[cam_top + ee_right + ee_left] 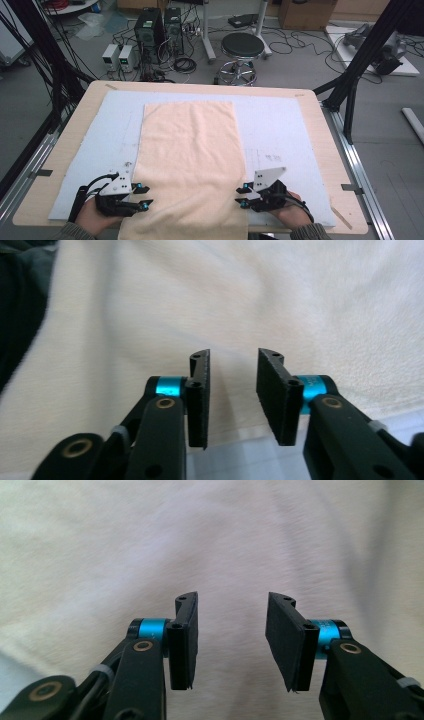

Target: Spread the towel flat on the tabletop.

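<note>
**Towel laid flat, both tools let go at the near edge**

A peach towel [187,165] lies spread lengthwise on the blue mat [280,130] that covers the desk [320,125], its far edge toward 12 o'clock and its near end hanging a little over the desk edge at 6 o'clock. The left tool [141,196] sits at the towel's near left side, around 7 o'clock; the right tool [242,195] sits at the near right side, around 5 o'clock. In each gripper view the jaws stand apart with nothing between the pads, the towel just beyond them.

Judging from this, the spreading looks done and no fold has begun; a fresh grip on the near corners would come next. The towel's long sides run straight, with bare mat at 3 and 9 o'clock and free room toward 12 o'clock for carrying the near edge forward.
</note>
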{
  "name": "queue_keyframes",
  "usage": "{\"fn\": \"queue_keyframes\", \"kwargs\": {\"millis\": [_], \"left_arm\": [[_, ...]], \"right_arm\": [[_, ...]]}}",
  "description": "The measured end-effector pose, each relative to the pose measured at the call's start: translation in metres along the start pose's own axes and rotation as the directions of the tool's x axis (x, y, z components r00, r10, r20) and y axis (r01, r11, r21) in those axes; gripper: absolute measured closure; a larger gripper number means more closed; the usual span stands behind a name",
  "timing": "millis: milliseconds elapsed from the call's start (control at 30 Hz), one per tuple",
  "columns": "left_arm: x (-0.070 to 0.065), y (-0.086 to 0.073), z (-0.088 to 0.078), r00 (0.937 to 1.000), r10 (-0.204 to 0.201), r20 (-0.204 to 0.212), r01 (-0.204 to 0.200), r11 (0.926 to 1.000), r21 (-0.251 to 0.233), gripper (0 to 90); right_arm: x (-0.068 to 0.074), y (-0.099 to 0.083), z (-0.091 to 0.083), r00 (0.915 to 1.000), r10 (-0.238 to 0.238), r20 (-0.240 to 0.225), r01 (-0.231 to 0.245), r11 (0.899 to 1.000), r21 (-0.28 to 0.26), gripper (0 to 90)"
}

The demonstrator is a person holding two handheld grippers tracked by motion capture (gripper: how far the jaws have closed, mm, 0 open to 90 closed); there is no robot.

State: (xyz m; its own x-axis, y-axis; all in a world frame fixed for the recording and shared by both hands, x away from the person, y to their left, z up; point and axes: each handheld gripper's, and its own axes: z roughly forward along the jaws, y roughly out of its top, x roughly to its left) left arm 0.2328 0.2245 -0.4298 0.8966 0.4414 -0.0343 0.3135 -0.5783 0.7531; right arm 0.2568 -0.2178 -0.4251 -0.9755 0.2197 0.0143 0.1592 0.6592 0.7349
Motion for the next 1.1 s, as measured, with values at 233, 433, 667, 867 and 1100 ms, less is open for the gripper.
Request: {"fn": "queue_keyframes", "kwargs": {"millis": [233,433,667,867,1100], "left_arm": [[0.0,-0.01,0.004,0.9998,-0.003,0.018,0.003,1.0,-0.003,71.3],[-0.002,-0.006,0.004,0.9998,0.011,0.015,-0.011,0.9998,0.016,81.6],[-0.009,-0.006,-0.003,0.9996,0.01,0.027,-0.01,0.9999,0.012,85.0],[-0.016,-0.009,-0.013,0.999,0.007,0.044,-0.007,1.0,0.003,84.1],[-0.007,-0.006,-0.017,0.9996,-0.027,0.01,0.027,0.9985,-0.048,65.1]], "right_arm": [[-0.01,-0.006,0.014,0.9967,0.051,-0.063,-0.048,0.998,0.035,86.7],[-0.003,-0.009,0.006,0.9976,0.035,-0.06,-0.031,0.998,0.06,89.0],[0.01,-0.014,-0.004,0.9969,0.028,-0.074,-0.024,0.998,0.054,89.0],[0.021,-0.012,-0.007,0.9936,0.015,-0.112,-0.011,0.999,0.039,88.6],[0.007,-0.003,-0.019,0.9982,0.058,-0.017,-0.058,0.997,-0.049,72.0]]}}
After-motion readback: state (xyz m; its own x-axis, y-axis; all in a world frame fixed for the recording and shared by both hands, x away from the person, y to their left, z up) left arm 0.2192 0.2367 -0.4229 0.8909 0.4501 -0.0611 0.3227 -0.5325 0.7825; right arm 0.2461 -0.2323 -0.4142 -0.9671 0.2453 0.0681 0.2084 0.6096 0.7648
